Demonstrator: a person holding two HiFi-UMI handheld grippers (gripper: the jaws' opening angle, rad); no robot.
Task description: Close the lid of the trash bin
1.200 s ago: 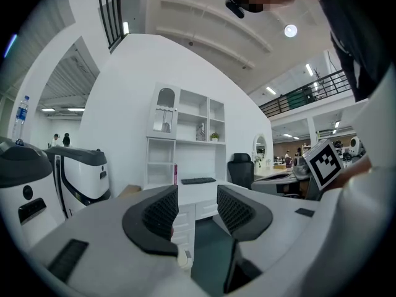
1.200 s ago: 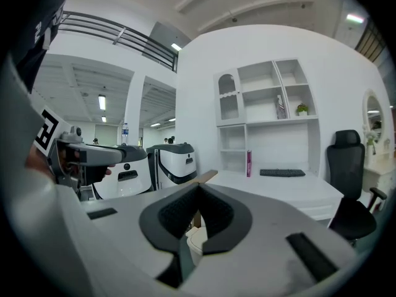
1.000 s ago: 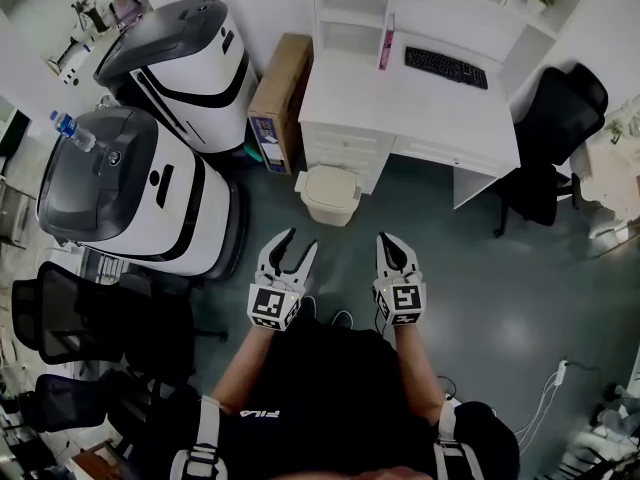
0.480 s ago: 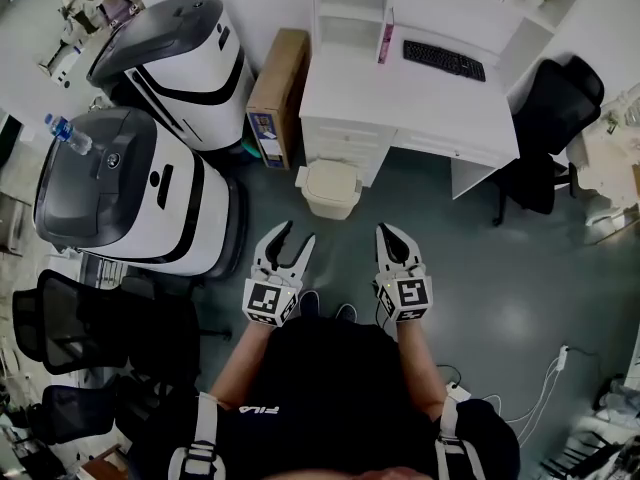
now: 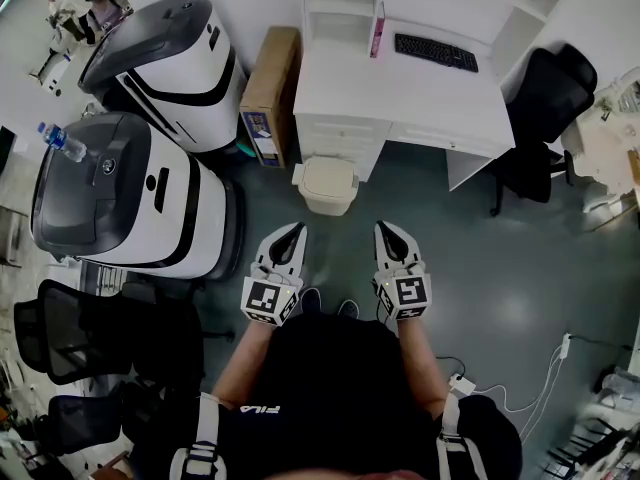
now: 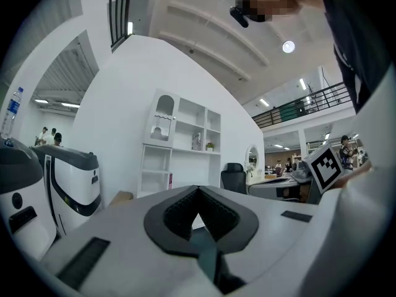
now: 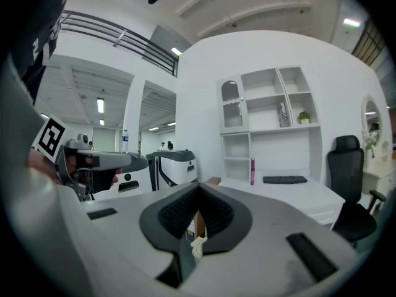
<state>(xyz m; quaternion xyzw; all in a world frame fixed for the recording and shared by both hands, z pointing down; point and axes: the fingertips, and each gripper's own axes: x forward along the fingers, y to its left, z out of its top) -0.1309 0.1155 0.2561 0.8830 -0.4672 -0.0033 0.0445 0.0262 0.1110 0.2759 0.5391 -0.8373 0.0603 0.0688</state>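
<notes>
In the head view the cream trash bin point(image 5: 327, 185) stands on the floor against the white desk, with its lid lying flat on top. Both grippers hover side by side nearer to me than the bin, pointing toward it and apart from it. My left gripper point(image 5: 297, 229) has its jaws together with nothing between them, and the left gripper view shows the tips of that gripper point(image 6: 198, 190) meeting. My right gripper point(image 5: 384, 227) is also shut and empty. A sliver of the bin point(image 7: 197, 246) shows through the right gripper point(image 7: 199, 187) below its touching tips.
The white desk point(image 5: 400, 88) carries a keyboard point(image 5: 434, 52). A cardboard box point(image 5: 268, 96) leans beside it. Two large white-and-black machines point(image 5: 130, 193) point(image 5: 165, 53) stand at left, one with a water bottle point(image 5: 62, 140) on it. Black chairs point(image 5: 545, 98) point(image 5: 90, 333) flank the floor; cables point(image 5: 520, 388) lie right.
The left gripper's jaws, spread open in both earlier frames, have closed. Both grippers sit slightly higher in the head view; the bin has not changed.
</notes>
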